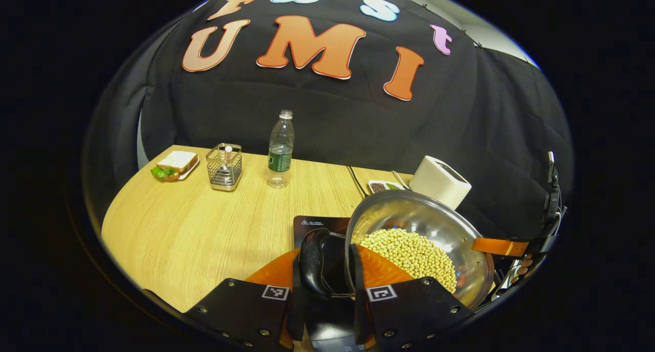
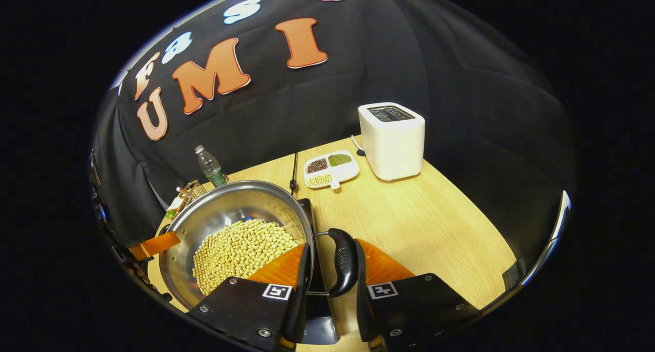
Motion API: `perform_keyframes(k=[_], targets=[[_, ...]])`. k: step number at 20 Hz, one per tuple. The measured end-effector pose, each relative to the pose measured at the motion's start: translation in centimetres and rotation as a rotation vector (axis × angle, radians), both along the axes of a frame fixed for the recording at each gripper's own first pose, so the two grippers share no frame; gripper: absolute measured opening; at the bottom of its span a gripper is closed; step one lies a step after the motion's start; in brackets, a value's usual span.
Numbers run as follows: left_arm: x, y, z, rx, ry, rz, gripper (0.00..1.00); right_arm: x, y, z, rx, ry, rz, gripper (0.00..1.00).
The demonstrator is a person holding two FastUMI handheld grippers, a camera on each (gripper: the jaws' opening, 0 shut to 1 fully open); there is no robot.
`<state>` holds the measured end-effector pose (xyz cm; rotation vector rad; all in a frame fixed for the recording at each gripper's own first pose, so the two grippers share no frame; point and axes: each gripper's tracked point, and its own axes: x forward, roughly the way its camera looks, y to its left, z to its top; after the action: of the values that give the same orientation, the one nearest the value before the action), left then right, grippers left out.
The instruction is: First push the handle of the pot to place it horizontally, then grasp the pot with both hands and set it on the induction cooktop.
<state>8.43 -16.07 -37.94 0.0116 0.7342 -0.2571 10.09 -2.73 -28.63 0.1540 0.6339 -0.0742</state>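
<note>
The pot (image 1: 419, 239), a shiny steel pan part-filled with pale yellow beans (image 1: 414, 252), is held up between two grippers by its two black side handles. In the left gripper view, the left gripper (image 1: 324, 290) has its jaws closed most of the way around one black handle (image 1: 318, 262); the handle sits between the two fingers and both appear to press its sides. The pot's bowl lies just ahead and to the right of these jaws. A dark induction cooktop (image 1: 320, 223) shows just beyond the handle, partly under the pot. In the right gripper view, the right gripper (image 2: 330, 290) holds the opposite black handle (image 2: 342, 262) between its fingers, jaws narrowed onto it, with the bowl ahead and to the left of the jaws. Farther ahead on the wooden table (image 2: 424, 224) stand a white toaster (image 2: 391, 139), a divided dish of grains (image 2: 331, 169) and a water bottle (image 1: 281, 150). A wire holder (image 1: 224, 166) and a plate with a sandwich (image 1: 175, 165) lie well ahead to the left of the left jaws
</note>
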Motion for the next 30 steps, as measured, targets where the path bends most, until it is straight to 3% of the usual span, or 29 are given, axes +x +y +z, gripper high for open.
perform_keyframes(k=[7,8,9,15,18,19,20,21,23,30], targets=[[0.1,0.2,-1.2,-0.001,0.021,0.01,0.39,0.1,0.1,-1.2,-0.017,0.018,0.016,0.41],[0.1,0.3,-1.4,0.003,0.024,0.005,0.39,0.0,0.1,-1.3,-0.022,0.019,0.017,0.37],[0.1,0.4,-1.8,0.0,0.03,0.004,0.39,0.0,0.0,-1.5,-0.026,0.021,0.011,0.42],[-0.2,0.9,-3.1,-0.03,0.064,0.027,0.45,-0.2,0.2,-1.2,-0.052,0.0,0.023,0.51],[0.1,1.2,-1.5,0.026,0.008,-0.018,0.51,-0.5,0.2,-0.3,-0.031,-0.017,0.026,0.59],[0.1,1.0,-0.9,0.042,-0.01,-0.03,0.51,-0.7,0.0,0.1,-0.033,-0.021,0.019,0.72],[-0.2,1.3,-0.2,0.066,-0.022,-0.027,0.53,-0.8,-0.3,0.3,-0.047,-0.028,0.01,0.82],[-0.4,1.5,0.7,0.082,-0.039,-0.03,0.65,-0.9,-0.9,0.8,-0.077,-0.039,-0.006,0.94],[-0.7,1.8,3.5,0.102,-0.092,-0.037,0.79,-0.7,-0.7,3.3,-0.142,-0.097,-0.007,0.95],[-0.9,5.0,20.5,0.064,-0.465,0.082,0.78,-4.4,2.0,17.3,-0.173,-0.357,0.079,0.95]])
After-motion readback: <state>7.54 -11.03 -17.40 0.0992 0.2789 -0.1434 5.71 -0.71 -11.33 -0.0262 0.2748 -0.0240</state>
